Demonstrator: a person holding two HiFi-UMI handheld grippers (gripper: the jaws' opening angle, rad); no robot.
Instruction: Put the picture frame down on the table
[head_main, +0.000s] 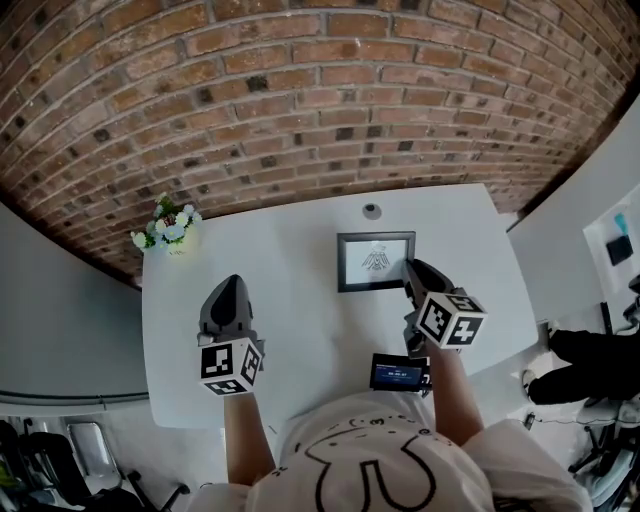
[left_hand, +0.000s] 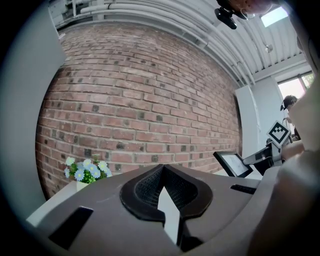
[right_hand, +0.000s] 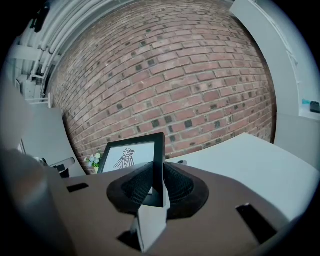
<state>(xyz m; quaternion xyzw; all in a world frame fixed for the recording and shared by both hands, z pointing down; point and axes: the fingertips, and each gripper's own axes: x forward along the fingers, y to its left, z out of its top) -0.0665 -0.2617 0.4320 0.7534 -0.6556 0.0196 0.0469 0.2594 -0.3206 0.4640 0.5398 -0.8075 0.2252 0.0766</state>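
Observation:
The picture frame (head_main: 375, 261) is black with a white print of a bird-like figure, and it is held above the white table (head_main: 300, 330). My right gripper (head_main: 412, 272) is shut on the frame's right edge. In the right gripper view the frame (right_hand: 131, 156) stands edge-on between the jaws, its face turned to the left. My left gripper (head_main: 228, 300) hangs over the table's left half with its jaws closed on nothing. In the left gripper view the frame (left_hand: 233, 163) shows far off at the right.
A small pot of white and blue flowers (head_main: 168, 226) stands at the table's back left corner. A small round grey object (head_main: 372, 211) lies at the table's back edge. A brick wall (head_main: 300, 90) runs behind the table. A small device with a lit screen (head_main: 398, 374) sits by my body.

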